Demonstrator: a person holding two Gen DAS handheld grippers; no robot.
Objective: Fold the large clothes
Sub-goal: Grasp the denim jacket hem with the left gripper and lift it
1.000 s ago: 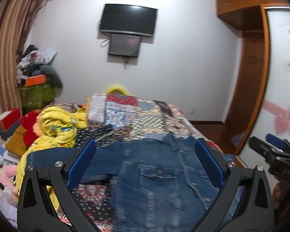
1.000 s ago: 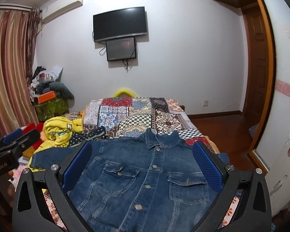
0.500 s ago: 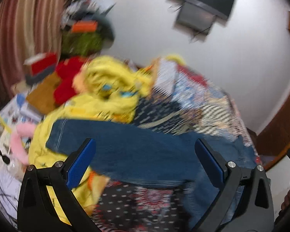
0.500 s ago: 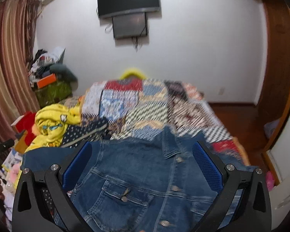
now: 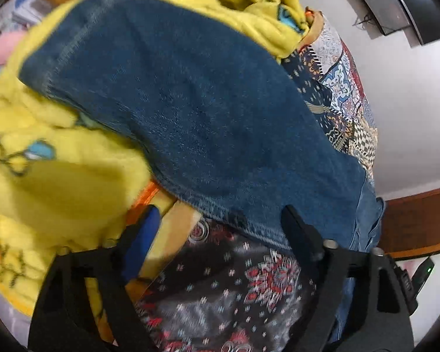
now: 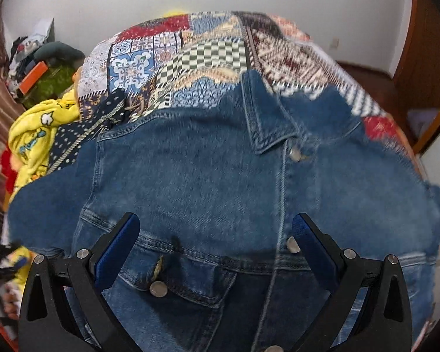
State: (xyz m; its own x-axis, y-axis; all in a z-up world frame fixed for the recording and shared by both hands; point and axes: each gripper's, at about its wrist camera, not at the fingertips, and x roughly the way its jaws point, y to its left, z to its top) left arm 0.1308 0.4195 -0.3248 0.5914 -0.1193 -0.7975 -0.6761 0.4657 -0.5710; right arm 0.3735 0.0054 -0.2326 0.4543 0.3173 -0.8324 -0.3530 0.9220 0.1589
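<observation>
Both claws have dropped toward the denim jacket (image 6: 208, 182). Left claw (image 5: 220, 223), jaws just narrowing but unclenched, straddles the sleeve (image 5: 190, 111) edge ahead. Right claw (image 6: 217, 231) gapes, empty, jacket front beneath.

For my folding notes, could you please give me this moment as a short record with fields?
garment: denim jacket, front up, collar away from the camera
surface: patchwork bedspread
sleeve: denim sleeve stretched out over a yellow blanket
left tongs: at the sleeve's near hem, jaws just been closing, nothing pinched yet
right tongs: open over the jacket's chest, holding nothing
folds made: none visible
</observation>
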